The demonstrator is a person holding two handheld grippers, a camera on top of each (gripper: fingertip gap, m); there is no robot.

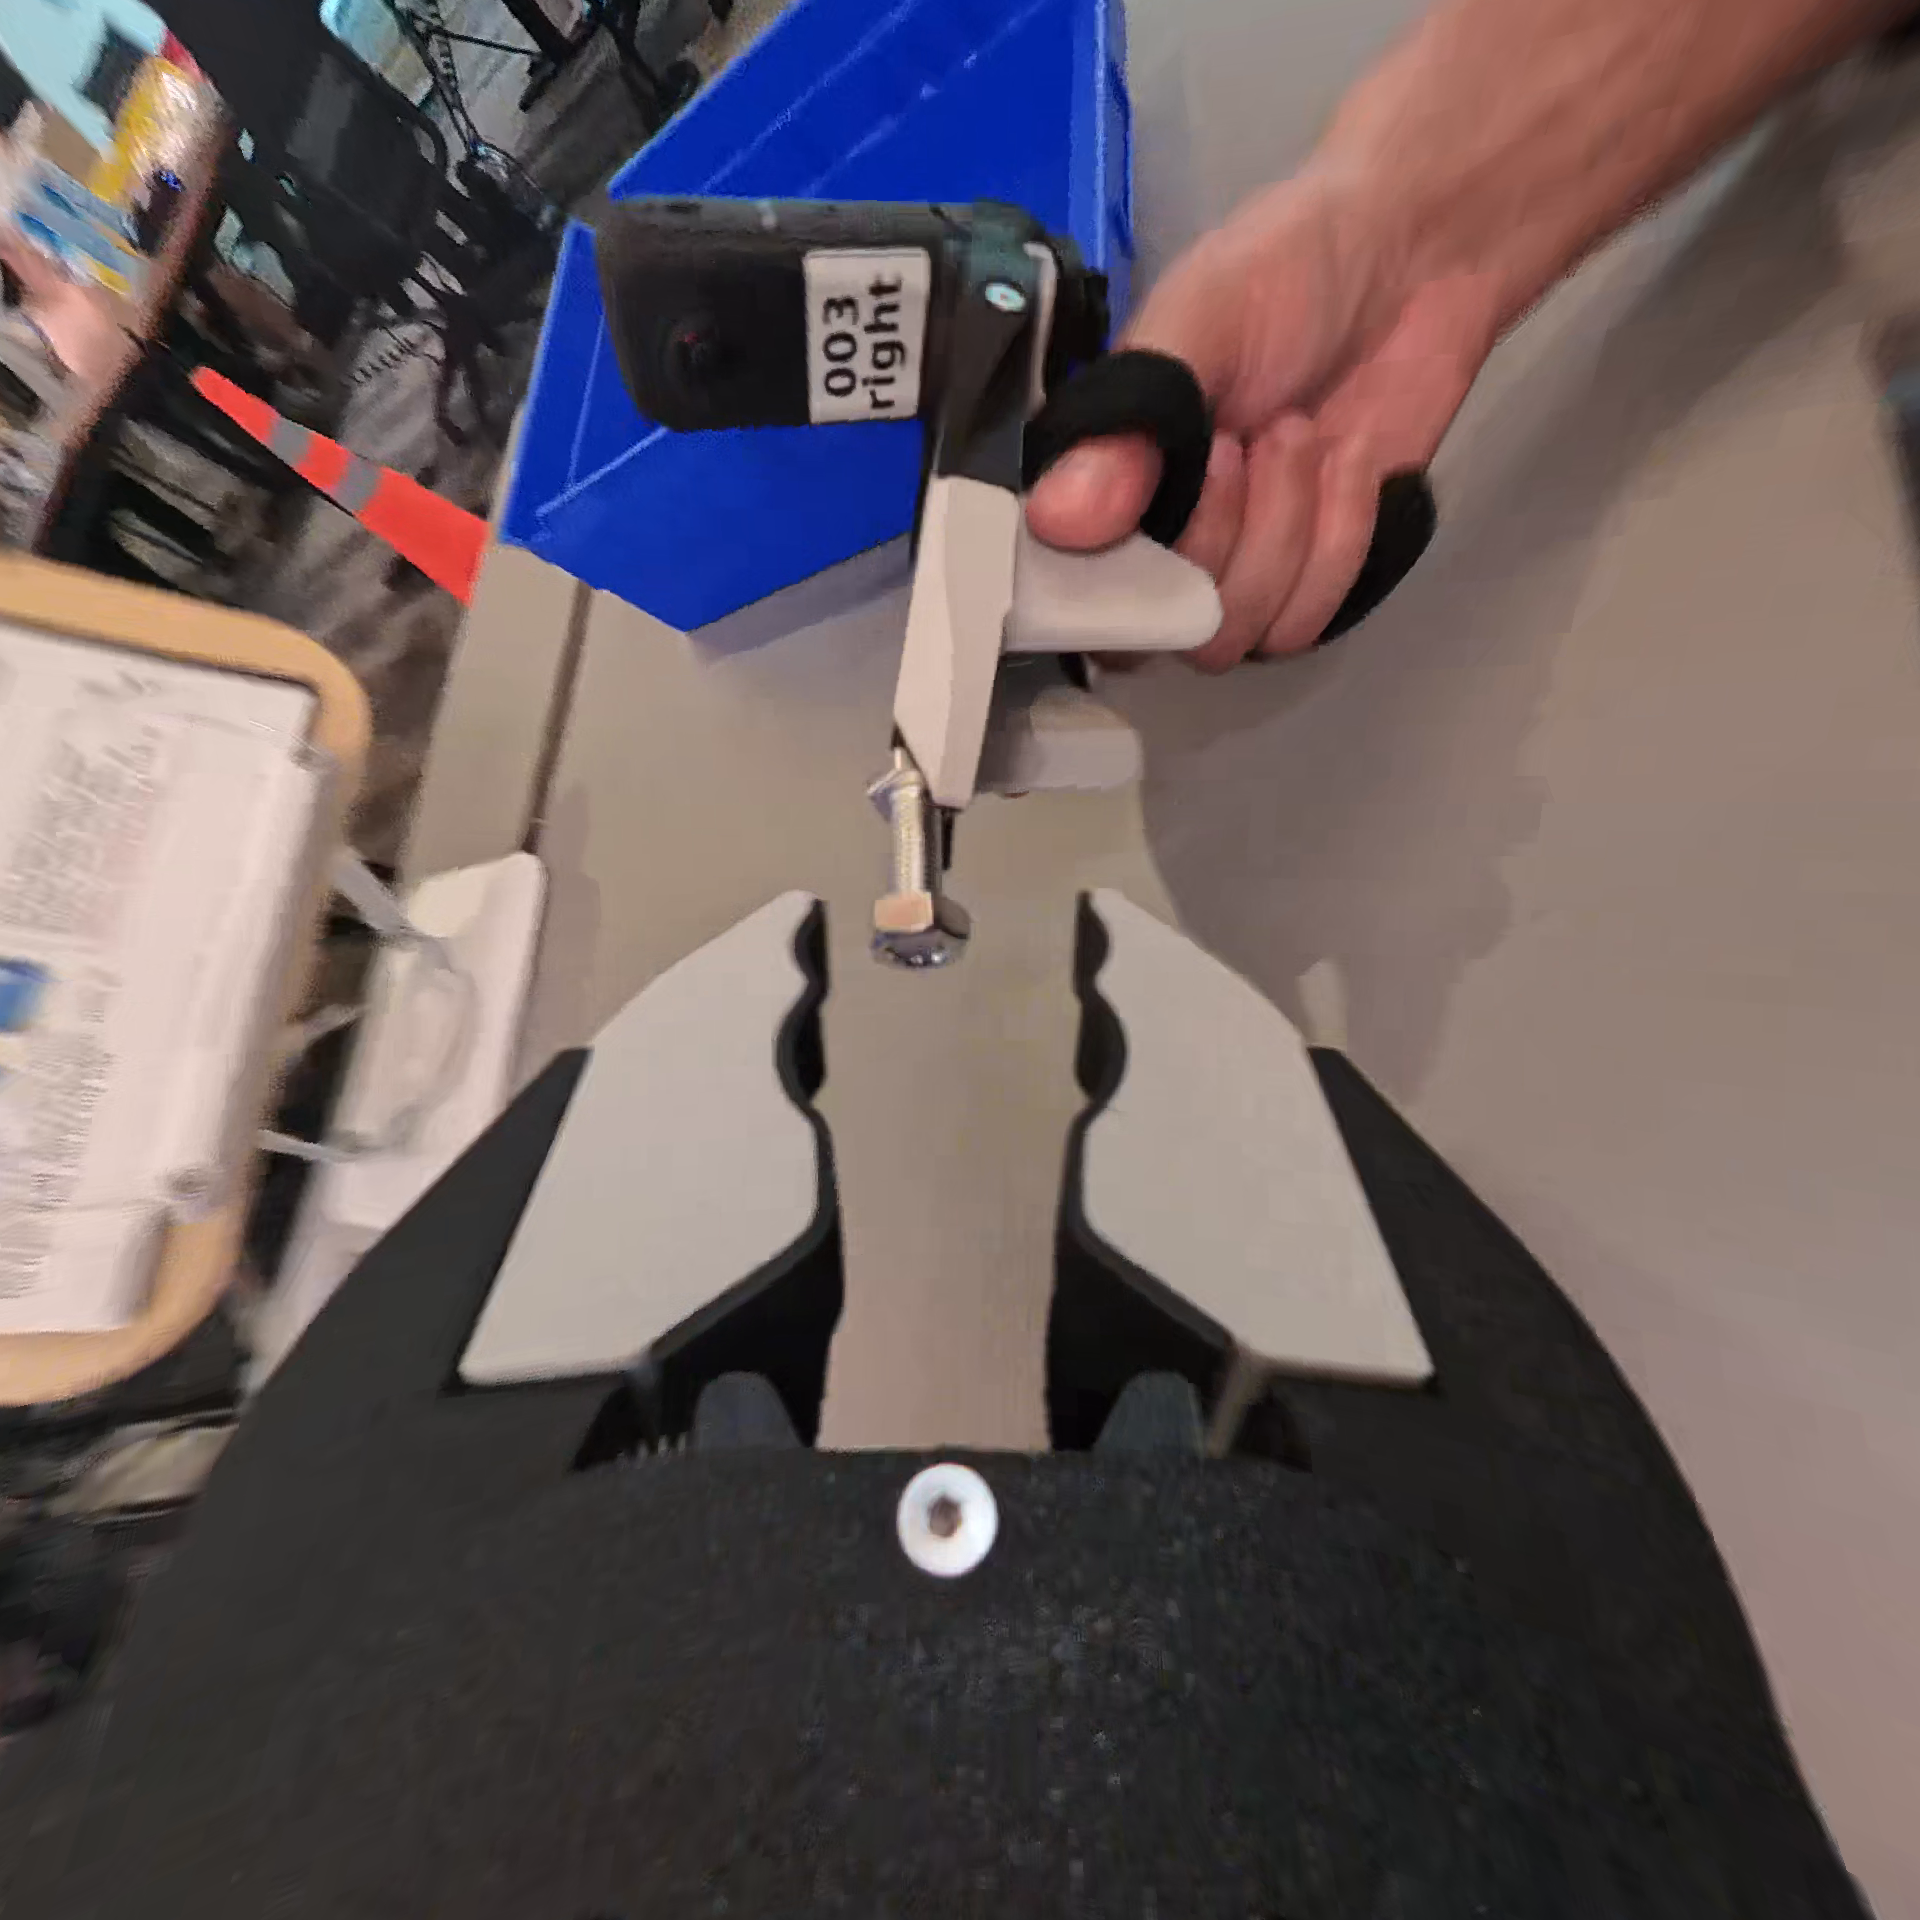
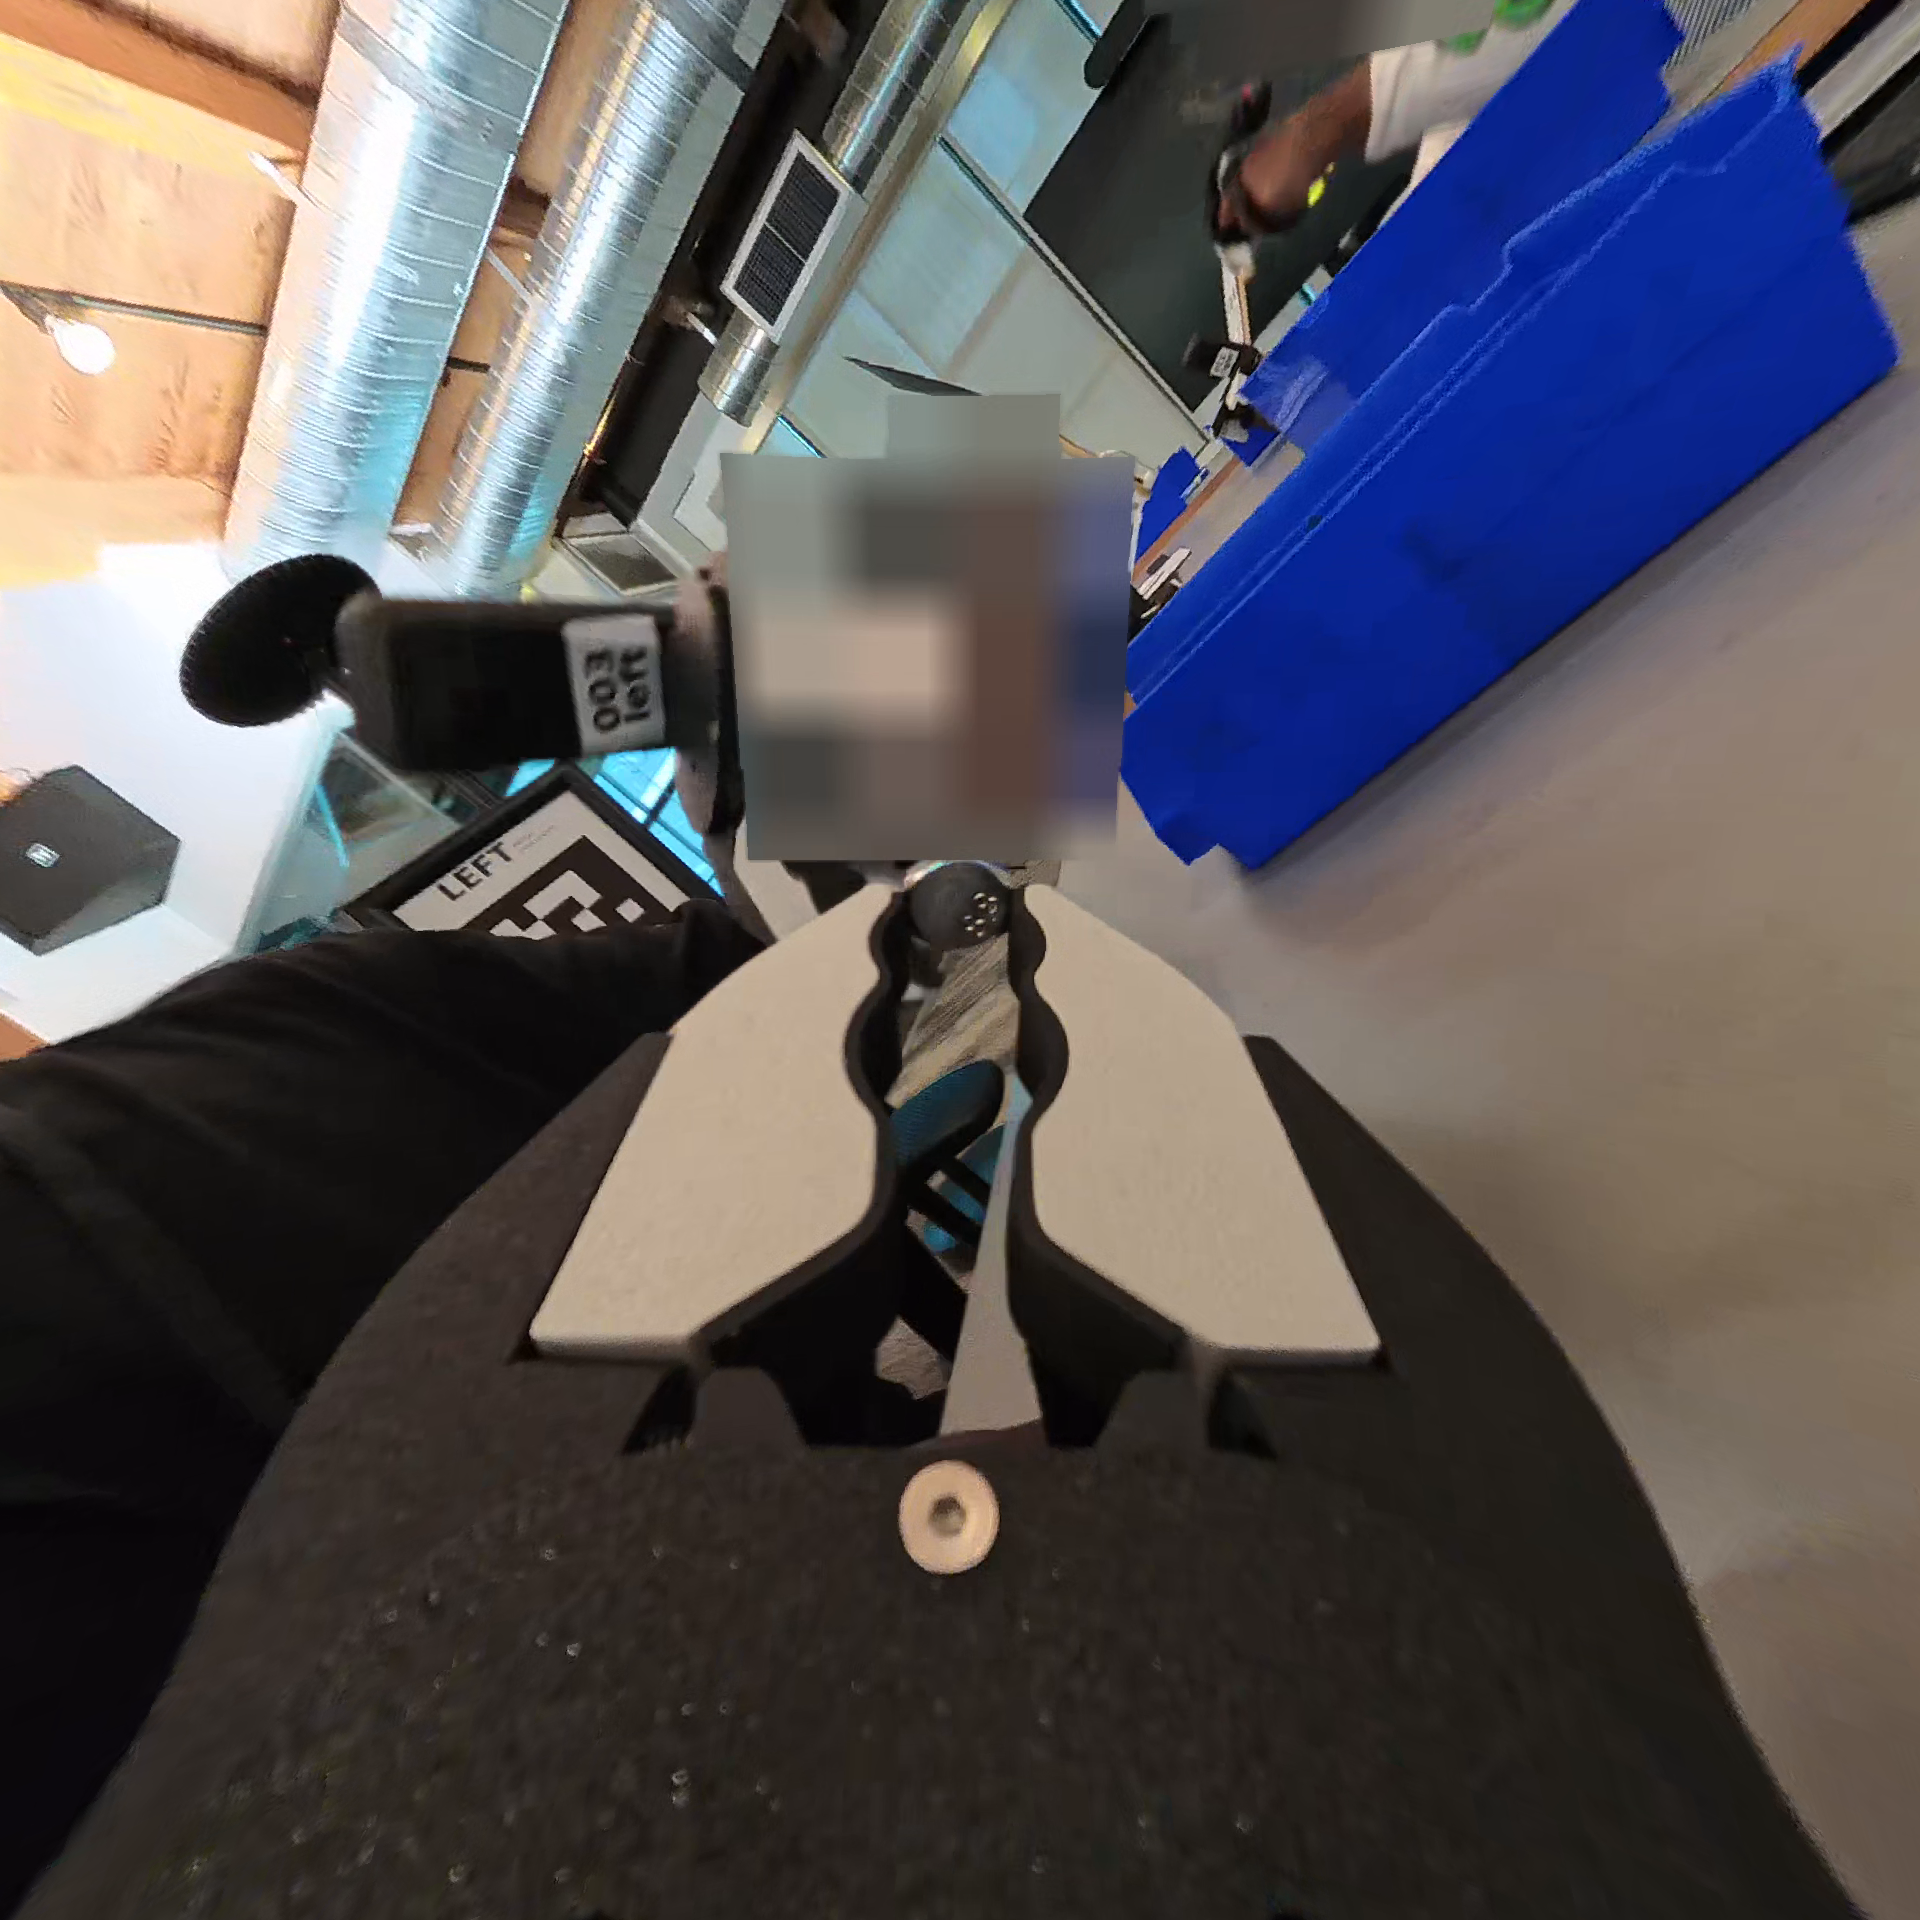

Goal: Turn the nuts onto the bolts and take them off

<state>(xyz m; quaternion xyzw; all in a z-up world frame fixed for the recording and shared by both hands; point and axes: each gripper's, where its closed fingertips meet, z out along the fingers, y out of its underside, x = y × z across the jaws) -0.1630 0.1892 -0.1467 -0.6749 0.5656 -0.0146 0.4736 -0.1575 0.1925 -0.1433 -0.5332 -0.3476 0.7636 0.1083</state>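
In the left wrist view, the left claw (image 1: pixel 948 935) stands wide, its two pale grey fingers (image 1: pixel 686 1132) apart with nothing between them over the light grey table (image 1: pixel 1558 1039). Just beyond its fingertips hangs the silver threaded steel bolt (image 1: pixel 914 852), with a silver hexagonal nut (image 1: pixel 906 914) sitting on the shank at the end nearest this camera. The far end of the bolt is pinched in the right claw (image 1: pixel 925 795), which comes down from above, gripped by a bare hand (image 1: pixel 1278 436) with black loops round the fingers. Behind it a blue plastic bin (image 1: pixel 790 436) rests on the table.

In the right wrist view, the right claw (image 2: pixel 958 914) is drawn narrow, its tips closed on a rounded dark metal end (image 2: pixel 961 914) that looks like the bolt, seen end-on. Past that, a black sleeve (image 2: pixel 312 1143) lies to the left and blue plastic bins (image 2: pixel 1507 571) stand on the table at right.
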